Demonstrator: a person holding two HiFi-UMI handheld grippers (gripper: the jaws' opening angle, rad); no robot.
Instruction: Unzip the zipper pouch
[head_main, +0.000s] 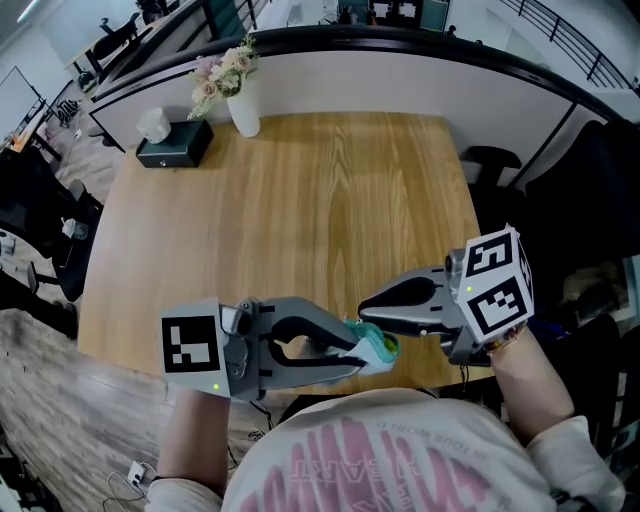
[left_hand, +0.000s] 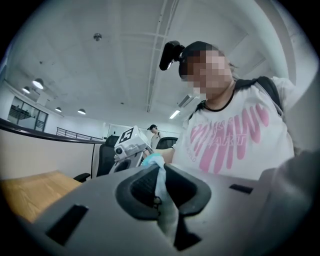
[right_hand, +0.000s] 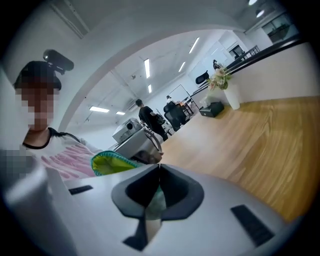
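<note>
In the head view, the zipper pouch (head_main: 380, 346) is hanging just over the wooden table's (head_main: 300, 200) near edge, where the left gripper (head_main: 372, 358) and right gripper (head_main: 368, 309) are meeting tip to tip. In the left gripper view, the level jaws are clamping its pale blue fabric. In the right gripper view, the jaws, tilting slightly down, are pinching a thin pale-green part of it.

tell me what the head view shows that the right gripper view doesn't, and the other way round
Only the head view: the left gripper and right gripper together from above, meeting on the pouch at the table's near edge, with their marker cubes.
Only the right gripper view: the pouch's yellow-green lining, ceiling lights and the person's head camera.
Both: the wooden table, vase of flowers and black tissue box.
</note>
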